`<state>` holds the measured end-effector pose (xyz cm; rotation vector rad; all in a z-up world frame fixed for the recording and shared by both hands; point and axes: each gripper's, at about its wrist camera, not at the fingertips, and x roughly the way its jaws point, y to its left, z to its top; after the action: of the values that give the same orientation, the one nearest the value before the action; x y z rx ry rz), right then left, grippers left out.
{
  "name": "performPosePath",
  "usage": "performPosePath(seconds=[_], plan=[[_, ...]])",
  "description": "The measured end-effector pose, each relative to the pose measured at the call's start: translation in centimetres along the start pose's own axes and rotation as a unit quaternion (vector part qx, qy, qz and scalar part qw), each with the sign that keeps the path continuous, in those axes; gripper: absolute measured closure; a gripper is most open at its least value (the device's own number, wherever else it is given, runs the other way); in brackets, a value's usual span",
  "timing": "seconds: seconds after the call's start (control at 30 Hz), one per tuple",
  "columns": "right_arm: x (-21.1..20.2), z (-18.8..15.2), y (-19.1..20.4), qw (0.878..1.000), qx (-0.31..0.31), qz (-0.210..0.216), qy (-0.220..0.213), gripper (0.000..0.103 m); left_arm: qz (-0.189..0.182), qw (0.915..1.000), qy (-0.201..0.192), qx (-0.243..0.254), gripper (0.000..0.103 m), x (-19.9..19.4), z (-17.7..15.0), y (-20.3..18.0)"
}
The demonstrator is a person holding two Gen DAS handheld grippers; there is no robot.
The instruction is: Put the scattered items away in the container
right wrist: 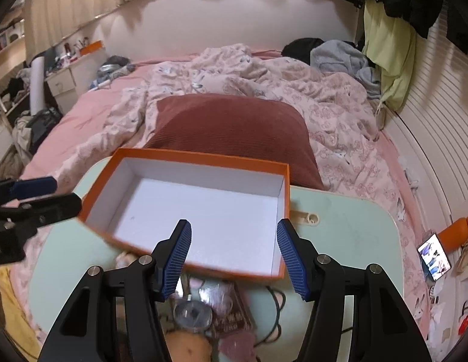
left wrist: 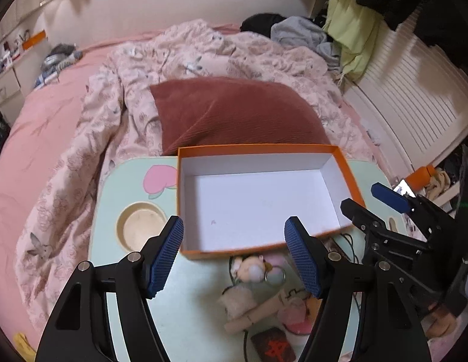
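Observation:
An orange box with an empty white inside lies on a pale green lap table. My left gripper hangs open over the box's near edge, nothing between its blue pads. In front of the box lie small items: a plush keychain, a white fluffy ball, a wooden peg and a mahjong tile. My right gripper is also open and empty above the box, over a clear round case and a patterned packet. Each gripper shows in the other's view.
The table stands on a bed with a pink floral duvet. A dark red cushion lies right behind the box. A round cup recess is at the table's left. A lit phone sits at the right.

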<state>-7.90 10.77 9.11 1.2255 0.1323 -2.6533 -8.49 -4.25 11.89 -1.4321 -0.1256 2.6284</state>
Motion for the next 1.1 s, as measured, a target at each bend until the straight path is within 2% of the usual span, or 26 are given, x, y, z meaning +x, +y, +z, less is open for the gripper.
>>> performPosePath(seconds=[0.1, 0.2, 0.3, 0.5, 0.6, 0.67, 0.73, 0.8, 0.9, 0.97, 1.03, 1.1], plan=[[-2.5, -2.8, -0.1, 1.000, -0.003, 0.014, -0.006, 0.044, -0.007, 0.9998, -0.016, 0.009, 0.033, -1.9, -2.5, -0.4], [-4.3, -6.1, 0.0, 1.000, -0.011, 0.021, -0.003, 0.044, -0.012, 0.9996, -0.016, 0.020, 0.033, -2.8, -5.7, -0.8], [-5.2, -10.0, -0.2, 1.000, -0.004, 0.026, 0.014, 0.044, -0.010, 0.9999, -0.010, 0.008, 0.033, -2.9, -9.6, -0.9], [-4.4, -15.5, 0.0, 0.999, 0.025, 0.018, 0.043, 0.044, 0.024, 0.9995, 0.009, -0.017, 0.033, -1.3, -16.7, -1.4], [-3.2, -16.9, 0.5, 0.997, 0.021, 0.005, 0.068, 0.044, 0.033, 0.9991, 0.022, -0.013, 0.033, -0.3, -18.5, -2.0], [-3.1, -17.4, 0.5, 0.998, 0.026, -0.002, 0.065, 0.043, 0.047, 0.9987, 0.020, -0.005, 0.033, 0.2, -19.0, -2.3], [-3.1, -17.5, 0.7, 0.998, 0.025, -0.007, 0.063, 0.038, 0.057, 0.9981, 0.023, -0.001, 0.033, 0.8, -19.2, -2.4], [-2.8, -17.8, 1.0, 0.998, 0.018, -0.016, 0.063, 0.021, 0.056, 0.9981, 0.027, 0.000, 0.033, 1.5, -19.3, -2.5], [-2.2, -17.8, 1.1, 0.997, 0.014, -0.021, 0.073, 0.006, 0.076, 0.9969, 0.012, 0.015, 0.030, 1.7, -19.4, -2.9], [-2.0, -17.8, 1.1, 0.997, 0.013, -0.019, 0.080, 0.000, 0.076, 0.9970, 0.007, 0.014, 0.019, 2.0, -19.4, -2.7], [-1.9, -17.9, 1.2, 0.996, 0.013, -0.020, 0.080, 0.000, 0.069, 0.9976, 0.009, 0.006, 0.003, 2.4, -19.4, -2.2], [-1.9, -17.8, 1.2, 0.996, 0.012, -0.019, 0.081, 0.000, 0.069, 0.9976, 0.003, 0.003, 0.000, 2.6, -19.4, -2.0]])
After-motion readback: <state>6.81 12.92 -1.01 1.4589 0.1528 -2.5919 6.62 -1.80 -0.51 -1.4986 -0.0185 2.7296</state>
